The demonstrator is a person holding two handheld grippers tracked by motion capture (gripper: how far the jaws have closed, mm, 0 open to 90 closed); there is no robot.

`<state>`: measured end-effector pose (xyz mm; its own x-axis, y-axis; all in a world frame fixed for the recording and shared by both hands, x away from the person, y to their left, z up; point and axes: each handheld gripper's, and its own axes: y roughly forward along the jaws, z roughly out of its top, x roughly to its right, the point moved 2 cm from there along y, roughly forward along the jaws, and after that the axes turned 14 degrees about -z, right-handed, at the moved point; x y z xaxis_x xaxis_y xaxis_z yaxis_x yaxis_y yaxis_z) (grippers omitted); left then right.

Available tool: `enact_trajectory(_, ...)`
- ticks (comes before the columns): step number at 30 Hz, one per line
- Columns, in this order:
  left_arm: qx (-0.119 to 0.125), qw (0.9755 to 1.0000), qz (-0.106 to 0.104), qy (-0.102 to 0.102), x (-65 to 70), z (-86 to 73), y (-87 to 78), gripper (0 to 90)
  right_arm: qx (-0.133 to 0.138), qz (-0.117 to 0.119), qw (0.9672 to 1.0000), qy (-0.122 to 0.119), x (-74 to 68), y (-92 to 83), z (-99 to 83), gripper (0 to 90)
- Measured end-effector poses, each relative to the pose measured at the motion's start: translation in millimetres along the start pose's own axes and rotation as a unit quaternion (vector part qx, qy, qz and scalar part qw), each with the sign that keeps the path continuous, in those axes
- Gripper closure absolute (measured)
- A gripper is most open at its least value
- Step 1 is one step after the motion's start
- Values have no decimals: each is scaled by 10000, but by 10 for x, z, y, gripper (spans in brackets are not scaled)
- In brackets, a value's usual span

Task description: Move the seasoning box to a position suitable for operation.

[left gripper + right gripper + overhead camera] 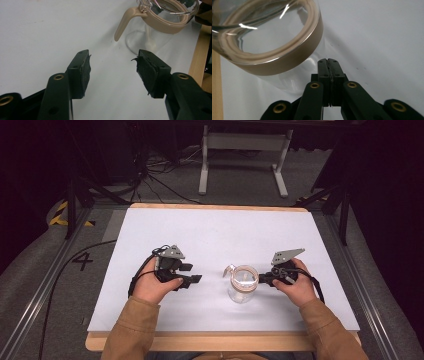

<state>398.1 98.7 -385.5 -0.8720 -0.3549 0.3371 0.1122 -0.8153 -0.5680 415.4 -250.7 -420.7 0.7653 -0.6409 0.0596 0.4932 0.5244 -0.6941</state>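
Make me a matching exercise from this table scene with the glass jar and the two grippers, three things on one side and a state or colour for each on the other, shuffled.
Things:
1. left gripper
2. right gripper
3. band round the jar's rim

States or colours:
A. beige
B. jaws apart, nothing between them
C. jaws pressed together, beside the glass jar

Pairs: 1-B, 2-C, 3-A
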Motion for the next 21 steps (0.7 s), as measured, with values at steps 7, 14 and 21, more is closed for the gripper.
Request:
enact_trajectory(7, -25, 10000, -16, 0, -3, 12, 13, 447, -67, -38, 10000, -39, -26, -23, 0, 900)
enact_trajectory(14, -56, 9999, -112, 90, -24, 60, 74, 464, -90, 13, 9999, -121, -92, -64, -13, 900)
enact_trajectory(21, -118, 9997, -176, 126, -34, 108, 133, 468, -165, 65, 9995, -266, -204, -82, -28, 900)
